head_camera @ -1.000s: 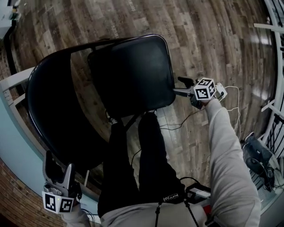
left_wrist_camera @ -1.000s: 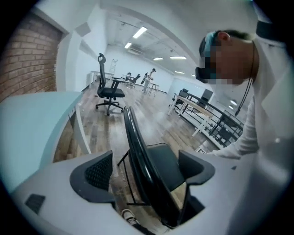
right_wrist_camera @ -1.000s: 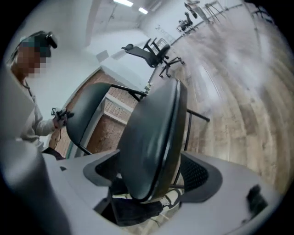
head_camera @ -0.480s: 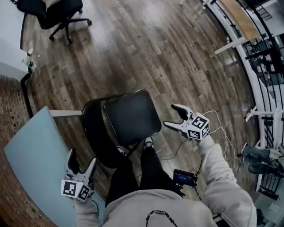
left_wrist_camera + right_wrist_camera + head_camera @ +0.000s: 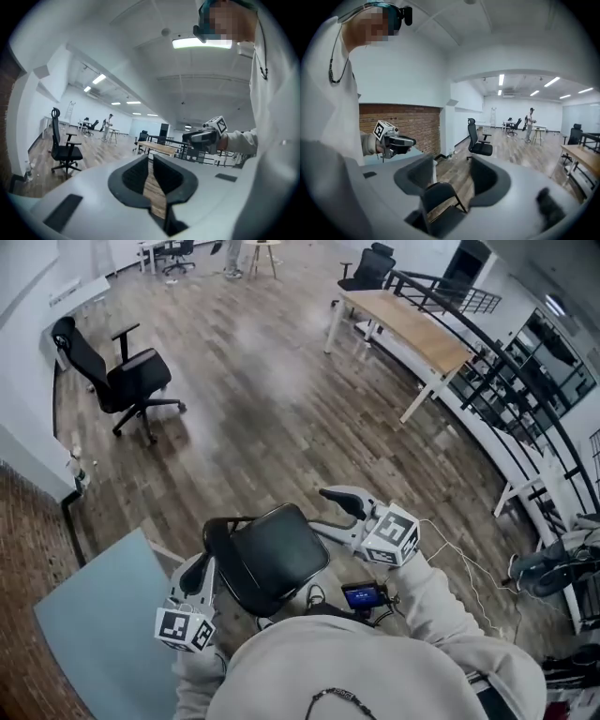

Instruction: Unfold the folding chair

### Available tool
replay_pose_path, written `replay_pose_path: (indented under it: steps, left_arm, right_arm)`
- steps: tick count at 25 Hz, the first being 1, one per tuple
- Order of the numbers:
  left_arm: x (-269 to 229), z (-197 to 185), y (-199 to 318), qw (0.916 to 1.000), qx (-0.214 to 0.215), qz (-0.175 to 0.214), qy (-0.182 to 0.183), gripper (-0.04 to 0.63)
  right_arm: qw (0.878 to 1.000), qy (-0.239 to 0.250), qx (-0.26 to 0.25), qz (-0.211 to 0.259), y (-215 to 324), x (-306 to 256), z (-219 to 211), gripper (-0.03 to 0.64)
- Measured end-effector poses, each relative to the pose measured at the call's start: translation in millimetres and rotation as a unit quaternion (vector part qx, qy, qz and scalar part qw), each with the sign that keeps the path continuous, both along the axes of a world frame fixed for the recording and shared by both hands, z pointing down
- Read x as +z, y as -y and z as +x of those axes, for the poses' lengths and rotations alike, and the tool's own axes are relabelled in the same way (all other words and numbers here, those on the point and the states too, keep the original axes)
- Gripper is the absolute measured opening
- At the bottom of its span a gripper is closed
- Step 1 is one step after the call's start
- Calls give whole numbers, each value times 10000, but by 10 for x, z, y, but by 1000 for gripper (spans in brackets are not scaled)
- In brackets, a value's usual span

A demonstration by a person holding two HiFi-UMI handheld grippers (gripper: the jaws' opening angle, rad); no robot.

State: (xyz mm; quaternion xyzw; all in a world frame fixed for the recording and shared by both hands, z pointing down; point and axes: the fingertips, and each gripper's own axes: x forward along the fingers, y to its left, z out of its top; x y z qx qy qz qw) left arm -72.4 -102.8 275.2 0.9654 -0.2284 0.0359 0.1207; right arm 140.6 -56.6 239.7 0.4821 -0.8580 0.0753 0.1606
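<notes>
Wood-plank flooring (image 5: 281,409) is stretching across an open office. Just above it, the left claw (image 5: 199,576) is narrowing to a thin slit, its jaws having just been closing on nothing. The right claw (image 5: 326,512), having just been closing slightly, is gaping wide and is also gripping nothing. Below and between both claws, the black metal folding chair (image 5: 272,557) is standing already opened, its backrest towards the nearer left claw and its seat towards the right. Beyond the left claw a black wheeled office chair (image 5: 127,381) is sitting. Beyond the right, a long wooden tabletop (image 5: 412,329) is running beside a dark railing (image 5: 506,399). Nothing is blocking the chair, and the unfolding is looking finished.
</notes>
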Motion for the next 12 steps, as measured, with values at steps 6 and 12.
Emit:
replay_pose_path:
  steps: [6, 12]
  left_arm:
    - [-514, 33, -14, 9969, -23, 766, -151, 6]
    - [-618, -65, -258, 9956, 165, 914, -153, 6]
  right_arm:
    - [9905, 1058, 768, 436, -36, -602, -232, 9]
    - [9826, 1469, 950, 631, -178, -846, -442, 9]
